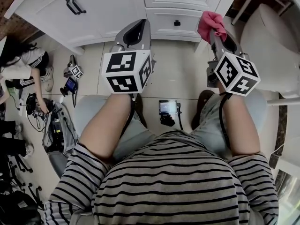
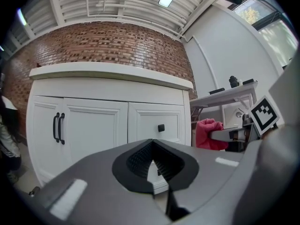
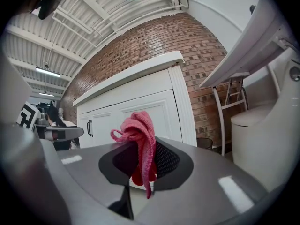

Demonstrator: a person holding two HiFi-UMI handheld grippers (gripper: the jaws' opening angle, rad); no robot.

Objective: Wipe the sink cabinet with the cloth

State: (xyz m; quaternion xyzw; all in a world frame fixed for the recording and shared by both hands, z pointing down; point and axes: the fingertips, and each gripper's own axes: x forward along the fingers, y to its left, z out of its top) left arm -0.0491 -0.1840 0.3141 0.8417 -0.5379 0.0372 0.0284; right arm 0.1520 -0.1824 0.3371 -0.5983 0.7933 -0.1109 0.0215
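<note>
The white sink cabinet (image 1: 108, 3) stands ahead, with black handles on its doors and drawers; it also fills the left gripper view (image 2: 93, 125) and shows behind the cloth in the right gripper view (image 3: 150, 109). My right gripper (image 1: 213, 31) is shut on a bunched pink cloth (image 1: 210, 24), which sticks up from its jaws (image 3: 139, 142) just short of the cabinet's right corner. The cloth (image 2: 208, 132) also shows at the right of the left gripper view. My left gripper (image 1: 136, 32) is held in front of the cabinet, shut and empty (image 2: 153, 143).
A white toilet (image 1: 267, 36) stands to the right of the cabinet. A person (image 1: 21, 67) crouches at the far left beside cables and a grey bag (image 1: 58, 130). A small black device (image 1: 168, 108) lies on the tiled floor between my feet. A white shelf (image 2: 225, 96) stands against the right wall.
</note>
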